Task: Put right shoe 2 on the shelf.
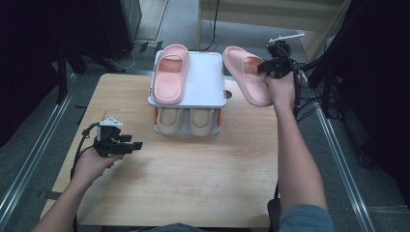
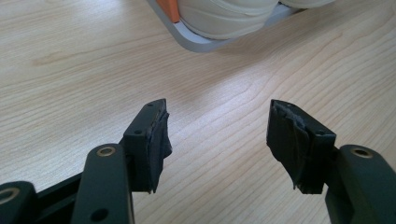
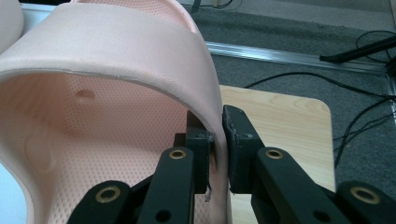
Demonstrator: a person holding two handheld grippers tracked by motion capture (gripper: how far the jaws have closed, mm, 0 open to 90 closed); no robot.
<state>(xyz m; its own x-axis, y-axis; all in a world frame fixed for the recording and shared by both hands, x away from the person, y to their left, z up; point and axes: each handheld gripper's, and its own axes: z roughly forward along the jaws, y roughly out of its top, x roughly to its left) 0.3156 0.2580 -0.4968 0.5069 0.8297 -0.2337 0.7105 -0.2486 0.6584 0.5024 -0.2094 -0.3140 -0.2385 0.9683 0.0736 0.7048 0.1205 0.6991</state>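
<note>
The right gripper [image 1: 269, 67] holds a pink slipper [image 1: 244, 77] in the air, at about 1 o'clock from the middle of the table [image 1: 193, 183], just to the right of the two-level shoe rack [image 1: 205, 79]. In the right gripper view the two jaws are narrow and pinch the side of the strap [image 3: 140, 56], one jaw inside the strap and one outside.

The second pink slipper [image 1: 170, 75] lies on the left half of the top shelf, toe away from the person. A beige pair [image 1: 187, 121] sits on the lower shelf, at 12 o'clock from the left gripper [image 1: 138, 145]. This gripper rests near the table at about 9 o'clock, with the jaws wide and nothing between them.

The slipper looks like soft foam, so I judge it light and a little flexible. The strap bends under the pinch, so the shoe can swing or tilt when it is carried. The surface is matte and dotted, probably not slippery. The strap edge is a good place to take it, because the sole is too thick for the jaws. It is not fragile, so it can be set down on the free right half of the top shelf without special care.
</note>
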